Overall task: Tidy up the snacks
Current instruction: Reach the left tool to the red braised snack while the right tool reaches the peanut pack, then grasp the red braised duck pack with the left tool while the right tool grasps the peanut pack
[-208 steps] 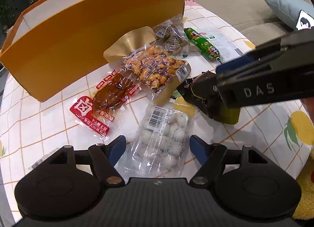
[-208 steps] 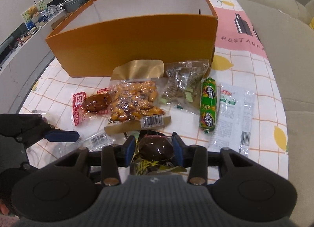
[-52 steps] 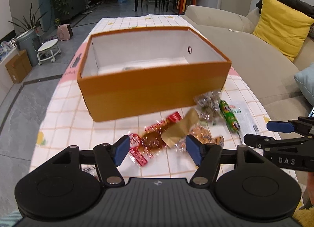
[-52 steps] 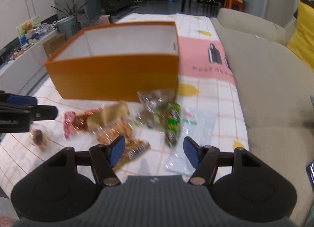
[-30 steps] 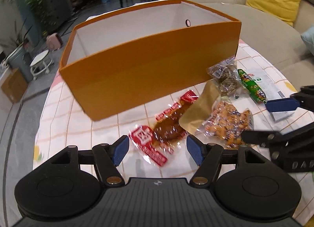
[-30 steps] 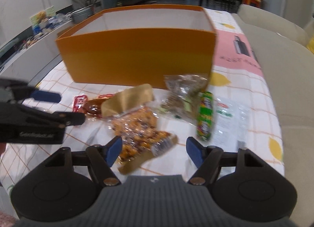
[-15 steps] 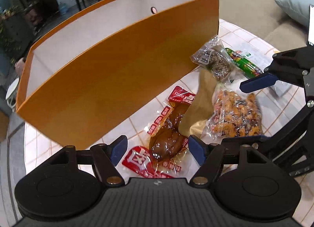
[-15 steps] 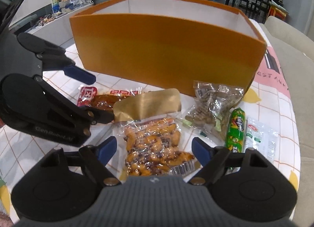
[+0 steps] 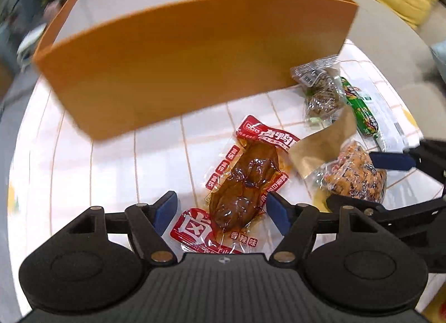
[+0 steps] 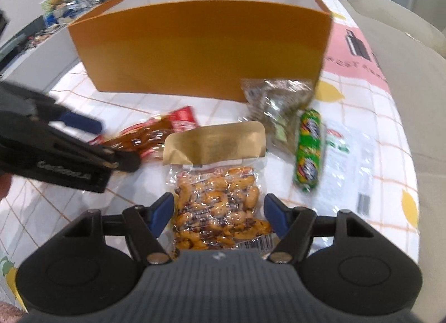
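Note:
An orange box (image 9: 178, 66) with a white inside stands at the back of the table; it also shows in the right wrist view (image 10: 200, 44). My left gripper (image 9: 220, 211) is open, its fingers either side of a red pack of braised meat (image 9: 245, 183). My right gripper (image 10: 218, 211) is open, its fingers either side of a clear pack of glazed nuts (image 10: 217, 208) with a gold top. The nut pack (image 9: 351, 172) also shows in the left wrist view, between the right gripper's fingers (image 9: 390, 161). The meat pack (image 10: 145, 136) shows in the right wrist view.
A clear pack of dark snacks (image 10: 278, 102), a green sausage (image 10: 309, 150) and a flat white-and-clear pack (image 10: 351, 161) lie right of the nuts. The tablecloth (image 9: 111, 161) is white with orange lines. A beige sofa (image 10: 412, 52) runs along the right.
Both grippers have dropped lower and closer to the table. The left one now straddles the meat pack and the right one straddles the nut pack. Both stay open.

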Available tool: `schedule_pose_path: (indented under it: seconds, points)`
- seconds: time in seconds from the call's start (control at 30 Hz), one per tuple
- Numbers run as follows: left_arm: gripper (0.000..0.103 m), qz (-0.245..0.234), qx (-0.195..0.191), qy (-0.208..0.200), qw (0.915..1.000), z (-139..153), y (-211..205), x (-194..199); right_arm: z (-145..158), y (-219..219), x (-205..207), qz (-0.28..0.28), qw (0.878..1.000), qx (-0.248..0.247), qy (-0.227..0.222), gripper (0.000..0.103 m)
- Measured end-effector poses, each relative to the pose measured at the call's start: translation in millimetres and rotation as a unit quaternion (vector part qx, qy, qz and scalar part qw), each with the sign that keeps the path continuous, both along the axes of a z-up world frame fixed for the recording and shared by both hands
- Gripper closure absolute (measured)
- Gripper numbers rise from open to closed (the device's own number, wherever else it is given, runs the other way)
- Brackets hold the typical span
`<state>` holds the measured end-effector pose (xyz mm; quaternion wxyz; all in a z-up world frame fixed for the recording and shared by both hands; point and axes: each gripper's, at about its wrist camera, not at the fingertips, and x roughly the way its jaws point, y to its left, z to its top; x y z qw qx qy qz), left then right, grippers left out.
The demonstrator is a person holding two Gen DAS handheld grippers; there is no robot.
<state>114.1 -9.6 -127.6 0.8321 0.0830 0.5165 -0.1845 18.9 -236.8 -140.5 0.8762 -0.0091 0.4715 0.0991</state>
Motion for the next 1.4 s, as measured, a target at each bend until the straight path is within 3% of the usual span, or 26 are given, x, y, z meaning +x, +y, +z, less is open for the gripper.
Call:
schedule_pose_path:
  seconds: [0.13,0.33,0.4,0.6,0.8,0.93,1.07,1.17,1.23,1.3,1.4]
  points:
    - [0.022,0.037,0.004,0.027,0.999,1.3,1.4,-14.1,2.6,-5.9,-3.7,-0.024,0.999,-0.004,0.022,0.035]
    - [0.015,0.014,-0.004,0.039,0.9991,0.2,-1.7,-37.5,4.2,-18.2,-18.9,-0.02,0.999,-0.009,0.042,0.034]
    - [0.015,-0.001,-0.01,0.031,0.9995,4.0,-1.2,-42.1,6.1,-21.5,-22.0,-0.012,0.999,-0.01,0.046,0.034]
    - [0.014,-0.067,-0.002,-0.046,0.9967,18.5,-21.0,-42.4,10.6,-29.3,-24.6,-0.005,0.999,0.001,0.046,0.033]
    - [0.014,-0.117,0.035,-0.047,0.9914,9.9,-47.3,-42.7,11.7,-23.2,-24.6,0.009,0.999,-0.009,0.036,0.03]
    - [0.013,-0.108,0.06,-0.04,0.9915,-0.3,-51.3,-42.8,11.6,-18.6,-27.2,0.026,0.999,-0.024,0.027,0.028]
    - [0.014,-0.09,0.048,-0.037,0.994,0.1,-49.3,-39.7,10.8,-15.6,-26.4,0.028,0.999,-0.026,0.021,0.025]
    - [0.025,-0.078,0.037,-0.04,0.9954,2.6,-45.9,-39.2,9.7,-14.4,-25.9,0.027,0.999,-0.027,0.016,0.026]
    - [0.041,-0.074,0.034,-0.044,0.9957,4.1,-45.7,-39.9,9.6,-14.0,-25.9,0.027,0.999,-0.028,0.015,0.028]
    - [0.051,-0.074,0.037,-0.049,0.9954,5.5,-47.0,-41.4,10.3,-14.4,-26.0,0.026,0.999,-0.028,0.012,0.033]
    - [0.055,-0.069,0.05,-0.058,0.9947,7.2,-49.4,-43.5,10.3,-14.7,-25.5,0.025,0.999,-0.025,0.011,0.036]
